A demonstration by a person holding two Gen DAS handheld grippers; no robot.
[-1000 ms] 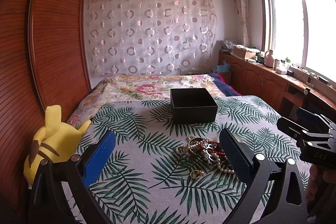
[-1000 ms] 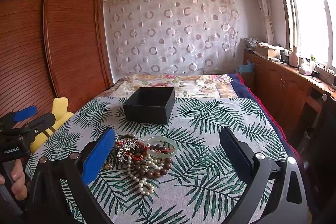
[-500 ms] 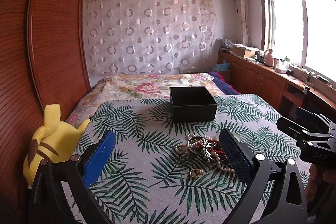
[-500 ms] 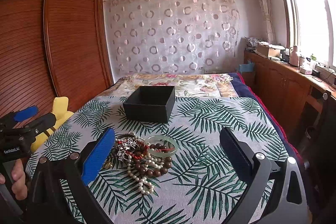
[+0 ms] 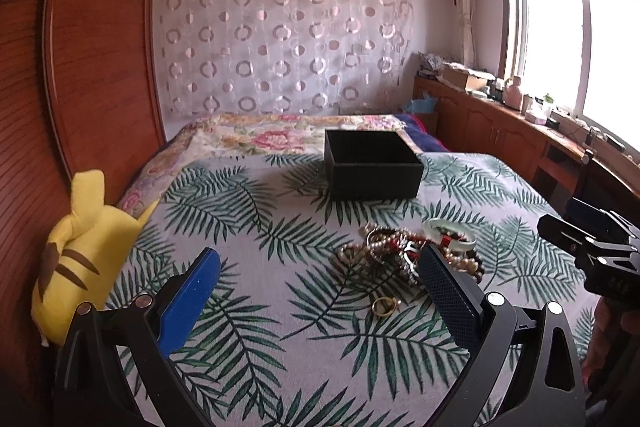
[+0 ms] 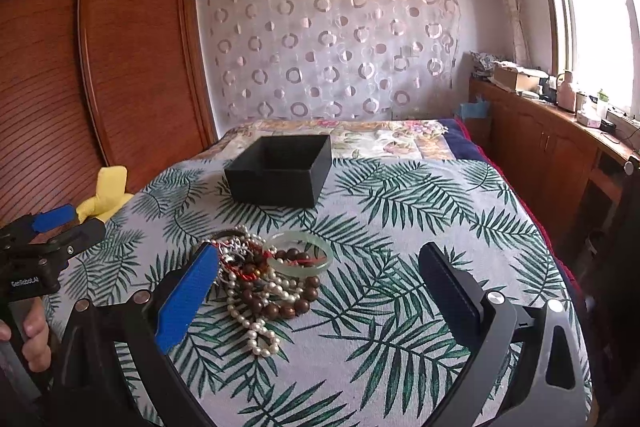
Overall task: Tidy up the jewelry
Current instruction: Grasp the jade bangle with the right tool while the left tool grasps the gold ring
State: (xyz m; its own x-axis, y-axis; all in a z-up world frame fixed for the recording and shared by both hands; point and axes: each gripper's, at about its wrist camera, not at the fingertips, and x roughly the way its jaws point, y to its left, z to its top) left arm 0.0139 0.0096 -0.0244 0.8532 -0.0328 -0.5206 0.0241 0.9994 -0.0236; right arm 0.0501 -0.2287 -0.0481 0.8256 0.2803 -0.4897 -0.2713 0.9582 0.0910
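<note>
In the left wrist view the right finger (image 5: 448,299) hides part of the jewelry pile (image 5: 404,255); windowsill clutter (image 5: 532,107) at right is indistinct.

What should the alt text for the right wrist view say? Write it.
A tangled pile of jewelry lies on a palm-leaf bedspread between the open right gripper fingers, with an open black box beyond it. The left gripper shows at the left edge.

A wooden wardrobe (image 5: 92,39), circle-patterned curtain (image 5: 280,39), and bright window (image 5: 580,39) surround the bed (image 5: 256,223)
</note>
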